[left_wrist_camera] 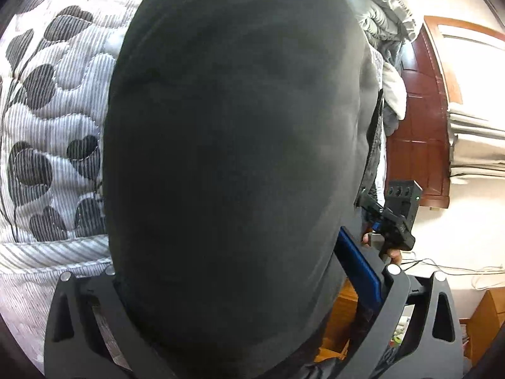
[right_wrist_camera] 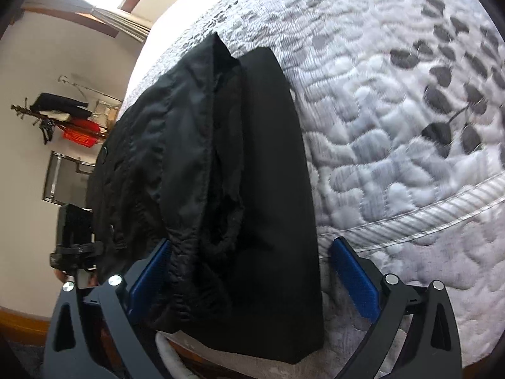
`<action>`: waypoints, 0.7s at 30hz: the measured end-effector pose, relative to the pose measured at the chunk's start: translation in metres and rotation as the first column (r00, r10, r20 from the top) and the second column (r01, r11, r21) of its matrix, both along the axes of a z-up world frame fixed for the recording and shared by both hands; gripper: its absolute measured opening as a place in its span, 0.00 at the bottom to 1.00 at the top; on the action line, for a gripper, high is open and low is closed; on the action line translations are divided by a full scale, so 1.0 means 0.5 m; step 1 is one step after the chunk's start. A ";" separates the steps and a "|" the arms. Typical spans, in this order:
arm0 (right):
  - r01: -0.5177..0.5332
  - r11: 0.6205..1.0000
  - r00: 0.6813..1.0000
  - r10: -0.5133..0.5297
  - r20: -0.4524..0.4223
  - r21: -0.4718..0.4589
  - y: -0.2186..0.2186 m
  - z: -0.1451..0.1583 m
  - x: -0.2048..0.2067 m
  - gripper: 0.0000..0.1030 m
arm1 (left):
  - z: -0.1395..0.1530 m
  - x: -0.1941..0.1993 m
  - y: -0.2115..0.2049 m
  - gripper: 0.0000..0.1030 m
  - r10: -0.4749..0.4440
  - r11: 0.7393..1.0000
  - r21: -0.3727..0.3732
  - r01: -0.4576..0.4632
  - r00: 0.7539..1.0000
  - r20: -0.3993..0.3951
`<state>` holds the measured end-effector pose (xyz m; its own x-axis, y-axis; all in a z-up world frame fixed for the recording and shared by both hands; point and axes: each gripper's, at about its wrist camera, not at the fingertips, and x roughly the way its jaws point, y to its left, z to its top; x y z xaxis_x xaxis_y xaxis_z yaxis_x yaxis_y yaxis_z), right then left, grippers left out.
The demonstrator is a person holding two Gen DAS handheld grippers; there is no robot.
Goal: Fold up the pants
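Note:
The black pants (right_wrist_camera: 258,164) lie folded lengthwise on the quilted bed, waistband end bunched near my right gripper (right_wrist_camera: 249,271). That gripper is open, its blue pads (right_wrist_camera: 353,274) standing either side of the pants' near end. In the left wrist view the pants (left_wrist_camera: 233,158) fill the frame, draped right over my left gripper (left_wrist_camera: 240,284). One blue pad (left_wrist_camera: 359,268) shows at the right; the other is hidden under the fabric. The jaws stand wide apart with cloth between them. The right gripper (left_wrist_camera: 394,218) also shows in the left wrist view, beyond the pants' edge.
The bed has a grey-white quilt with dark heart and leaf shapes (right_wrist_camera: 410,94), with a corded seam near its edge (right_wrist_camera: 426,214). A rumpled grey blanket (left_wrist_camera: 385,15) lies at the far end. A wooden door (left_wrist_camera: 419,110) and white walls lie beyond. A shelf with red items (right_wrist_camera: 79,126) hangs on the wall.

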<state>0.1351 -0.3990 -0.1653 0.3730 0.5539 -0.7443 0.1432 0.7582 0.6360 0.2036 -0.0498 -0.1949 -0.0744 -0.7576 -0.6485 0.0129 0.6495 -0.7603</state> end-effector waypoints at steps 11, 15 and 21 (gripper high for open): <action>-0.050 0.985 0.998 0.055 0.024 -0.166 0.061 0.037 0.013 0.88 | 0.010 0.003 -0.019 0.97 -0.015 1.000 0.028 0.014 0.998 0.054; -0.054 0.972 0.998 0.061 0.025 -0.228 0.079 0.054 0.011 0.78 | 0.017 0.002 -0.024 0.97 0.000 0.999 0.049 -0.003 0.998 0.064; -0.052 0.965 0.994 0.074 0.075 -0.256 0.082 0.080 -0.008 0.55 | 0.047 0.004 -0.039 0.82 0.013 0.991 0.127 -0.032 0.989 0.146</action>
<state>0.1310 -0.3580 -0.1251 0.4101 0.3759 -0.8310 0.0444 0.9018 0.4298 0.2056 -0.0693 -0.1715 0.0429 -0.6674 -0.7434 0.1006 0.7432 -0.6614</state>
